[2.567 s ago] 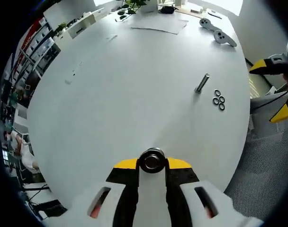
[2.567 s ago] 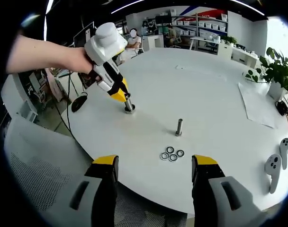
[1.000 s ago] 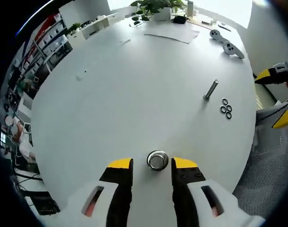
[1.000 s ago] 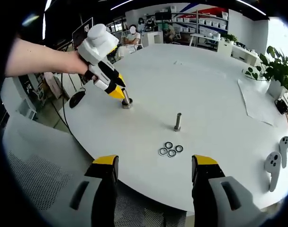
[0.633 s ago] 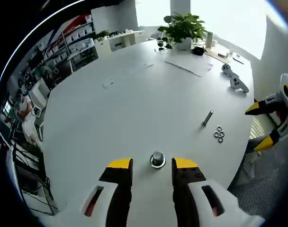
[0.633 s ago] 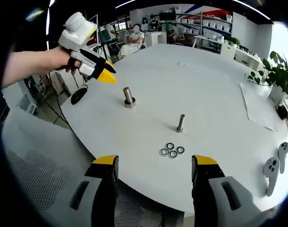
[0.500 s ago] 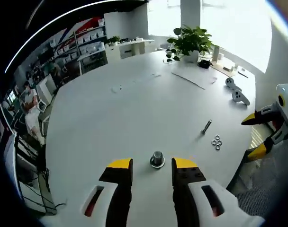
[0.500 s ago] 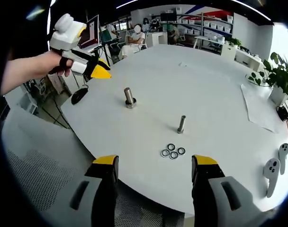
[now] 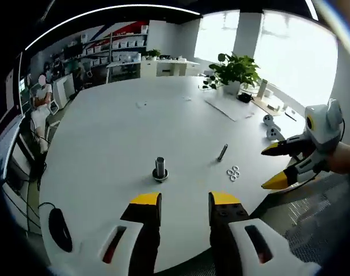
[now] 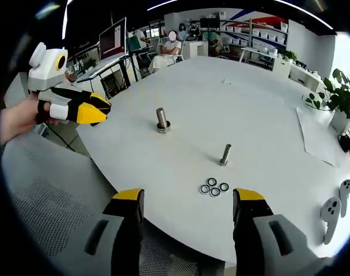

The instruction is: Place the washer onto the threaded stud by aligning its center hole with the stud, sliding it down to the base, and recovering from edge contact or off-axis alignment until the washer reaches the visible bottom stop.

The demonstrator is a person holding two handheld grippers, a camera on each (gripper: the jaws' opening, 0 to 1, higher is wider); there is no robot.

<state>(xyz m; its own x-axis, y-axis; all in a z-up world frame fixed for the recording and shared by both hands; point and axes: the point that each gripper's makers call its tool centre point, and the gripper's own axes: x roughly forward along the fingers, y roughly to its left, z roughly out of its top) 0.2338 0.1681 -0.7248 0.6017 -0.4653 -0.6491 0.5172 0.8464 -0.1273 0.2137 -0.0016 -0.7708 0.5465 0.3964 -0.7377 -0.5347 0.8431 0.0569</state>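
Both grippers empty, jaws apart: left gripper point(image 9: 181, 201), right gripper point(image 10: 186, 198). Small silver metal washers point(image 10: 214, 187) lie beside the slim threaded steel stud point(image 10: 225, 154); I'd pinch one by its rim, hole level

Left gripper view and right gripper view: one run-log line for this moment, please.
left gripper: open, empty | right gripper: open, empty | upright metal stud with base washer: on table | four loose steel washers: untouched

Both the left gripper point(image 9: 182, 198) and right gripper point(image 10: 186, 194) hang with jaws parted, holding nothing
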